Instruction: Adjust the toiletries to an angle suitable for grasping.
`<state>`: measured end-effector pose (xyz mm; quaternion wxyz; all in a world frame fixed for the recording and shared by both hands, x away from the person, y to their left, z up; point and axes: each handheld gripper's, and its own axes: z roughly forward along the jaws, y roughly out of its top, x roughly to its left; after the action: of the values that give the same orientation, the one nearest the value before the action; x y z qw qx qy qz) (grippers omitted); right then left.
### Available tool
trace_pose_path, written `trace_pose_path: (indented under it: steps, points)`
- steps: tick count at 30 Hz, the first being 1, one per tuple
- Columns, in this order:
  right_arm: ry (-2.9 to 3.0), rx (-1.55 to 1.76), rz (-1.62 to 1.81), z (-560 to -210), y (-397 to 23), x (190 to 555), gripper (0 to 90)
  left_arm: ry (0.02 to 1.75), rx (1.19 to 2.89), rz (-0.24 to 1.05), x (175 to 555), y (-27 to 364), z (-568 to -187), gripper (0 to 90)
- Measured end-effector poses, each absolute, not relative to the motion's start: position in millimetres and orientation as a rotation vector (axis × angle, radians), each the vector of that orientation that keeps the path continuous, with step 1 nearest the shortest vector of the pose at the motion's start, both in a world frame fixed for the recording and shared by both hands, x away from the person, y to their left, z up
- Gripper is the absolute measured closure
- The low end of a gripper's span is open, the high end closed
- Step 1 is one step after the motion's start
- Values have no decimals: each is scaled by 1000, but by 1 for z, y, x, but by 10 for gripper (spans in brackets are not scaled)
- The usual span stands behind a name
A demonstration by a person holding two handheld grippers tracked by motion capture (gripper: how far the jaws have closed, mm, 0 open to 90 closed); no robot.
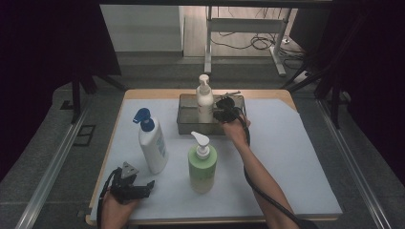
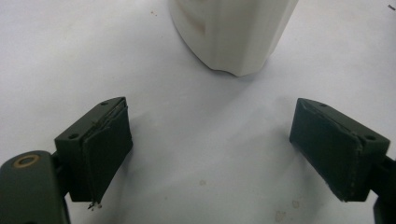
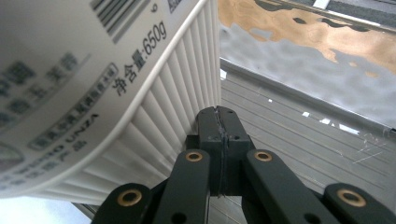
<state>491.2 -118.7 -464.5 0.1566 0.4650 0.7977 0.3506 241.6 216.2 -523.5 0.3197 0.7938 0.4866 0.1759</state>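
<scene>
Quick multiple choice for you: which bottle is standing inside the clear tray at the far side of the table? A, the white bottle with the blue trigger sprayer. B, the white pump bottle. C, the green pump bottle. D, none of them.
B: in the high view the white pump bottle stands inside the clear tray, while the blue-sprayer bottle and the green pump bottle stand on the table's white mat.
</scene>
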Motion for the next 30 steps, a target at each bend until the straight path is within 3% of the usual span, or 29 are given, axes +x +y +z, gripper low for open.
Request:
trace_pose_path:
  steps: [30]
  points:
    - [2323,1318,940,-463,-114,492,895,1279,2087,462,242,216,-523,123]
